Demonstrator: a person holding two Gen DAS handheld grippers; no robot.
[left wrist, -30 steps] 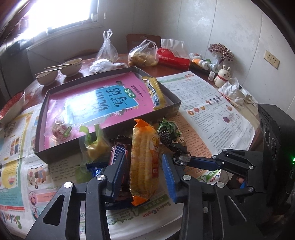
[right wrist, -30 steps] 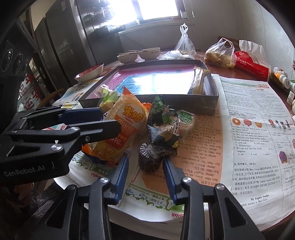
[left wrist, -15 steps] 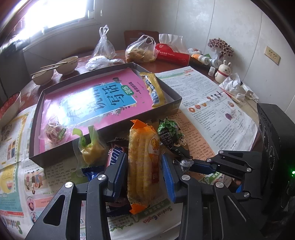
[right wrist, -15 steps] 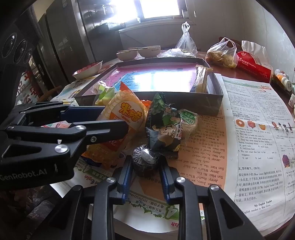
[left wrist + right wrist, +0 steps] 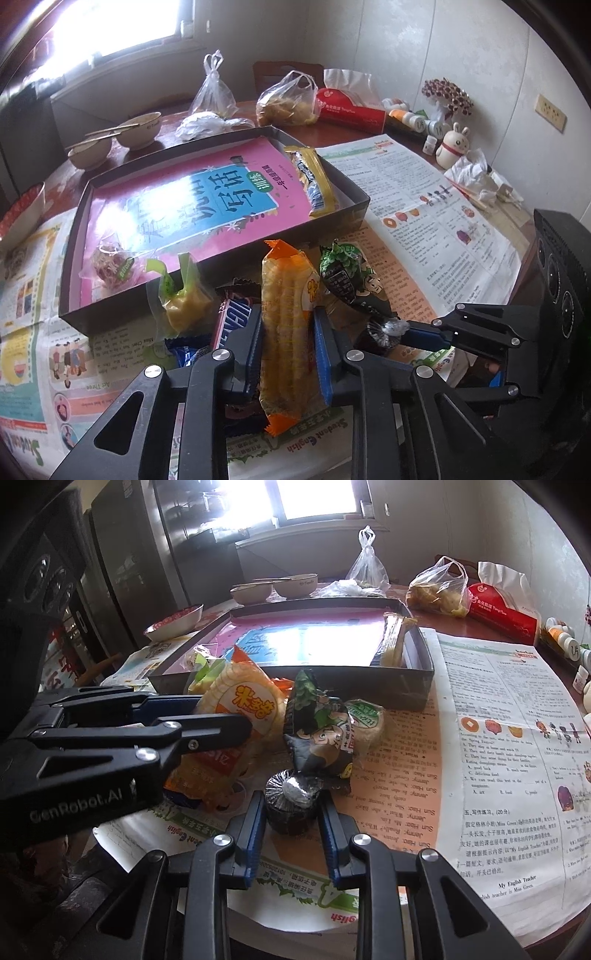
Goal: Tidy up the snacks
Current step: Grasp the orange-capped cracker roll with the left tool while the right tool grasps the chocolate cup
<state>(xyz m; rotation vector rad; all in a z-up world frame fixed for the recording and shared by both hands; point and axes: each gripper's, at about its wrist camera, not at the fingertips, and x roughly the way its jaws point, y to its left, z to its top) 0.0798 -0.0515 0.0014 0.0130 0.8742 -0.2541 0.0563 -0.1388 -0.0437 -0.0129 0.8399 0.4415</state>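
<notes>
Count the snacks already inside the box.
2: a yellow-edged packet along the box's right wall, and a clear-wrapped sweet in its near left corner. Glare might hide others.

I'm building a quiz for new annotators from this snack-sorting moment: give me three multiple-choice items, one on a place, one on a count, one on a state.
1. Where does the yellow-edged snack bar lie?
A. Inside the dark box, along its right side
B. On the newspaper
C. In a bowl

2. How many snacks lie inside the dark box?
A. None
B. Two
C. Five

3. What are the left tongs doing?
A. Hanging open above the box
B. Closed around the long orange-ended corn snack
C. Gripping a bowl

Answers:
1. A, it rests on the pink book against the box's right wall.
2. B, the snack bar and a clear-wrapped sweet near the front left corner.
3. B, both blue pads press the sides of the corn snack, while the right tongs clasp a dark foil-topped sweet.
</notes>
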